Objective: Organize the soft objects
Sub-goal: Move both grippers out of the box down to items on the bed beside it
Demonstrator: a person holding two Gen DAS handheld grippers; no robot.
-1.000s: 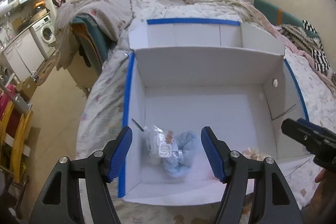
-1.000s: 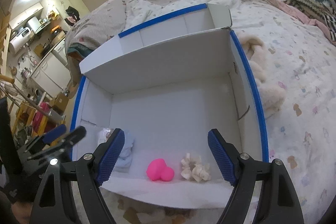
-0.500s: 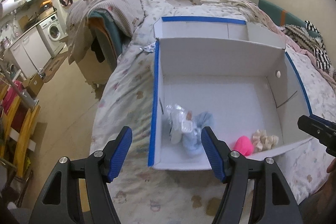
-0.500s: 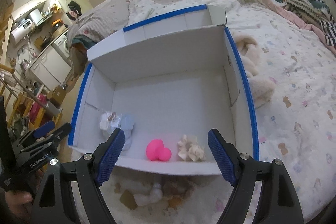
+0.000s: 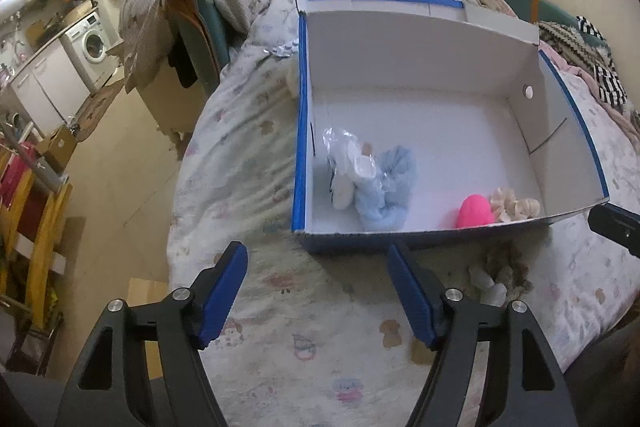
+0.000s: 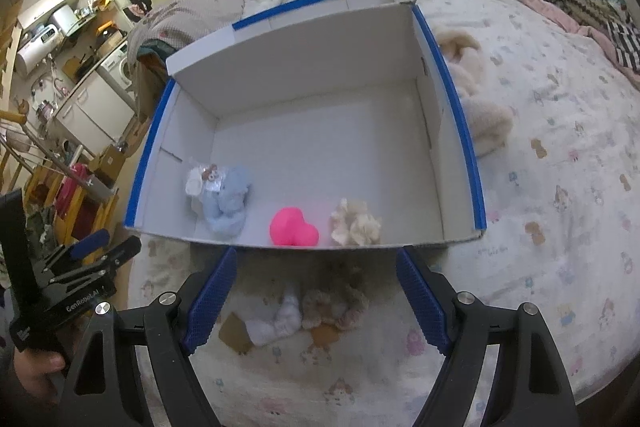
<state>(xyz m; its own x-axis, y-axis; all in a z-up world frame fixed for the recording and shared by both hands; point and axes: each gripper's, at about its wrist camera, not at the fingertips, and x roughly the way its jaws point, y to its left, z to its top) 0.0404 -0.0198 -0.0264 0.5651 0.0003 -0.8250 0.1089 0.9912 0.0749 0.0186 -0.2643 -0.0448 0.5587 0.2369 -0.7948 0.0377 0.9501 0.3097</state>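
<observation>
A white box with blue-taped rims (image 5: 300, 107) (image 6: 460, 115) sits on the bed. Along its near wall lie a light blue soft bundle (image 5: 390, 195) (image 6: 226, 205) with a plastic-wrapped white piece (image 5: 348, 163), a pink heart-shaped squishy (image 5: 474, 211) (image 6: 292, 227) and a cream scrunchie (image 5: 516, 205) (image 6: 356, 223). On the bedsheet in front of the box lie a brown fluffy scrunchie (image 6: 336, 301) and a white fluffy piece (image 6: 276, 321). My left gripper (image 5: 316, 255) hovers before the box's near left corner, jaws opening, nothing between them. My right gripper (image 6: 317, 255) stands open above the two loose pieces.
A cream plush (image 6: 480, 107) lies against the box's right wall. Rumpled blankets and striped cloth fill the far side of the bed. Left of the bed are the floor, a cardboard box draped with clothes, a washing machine and a yellow rack.
Both grippers have drawn back from over the box toward the bed's near edge. The box now looks farther off, and the brown scrunchie and white piece have come into view.
</observation>
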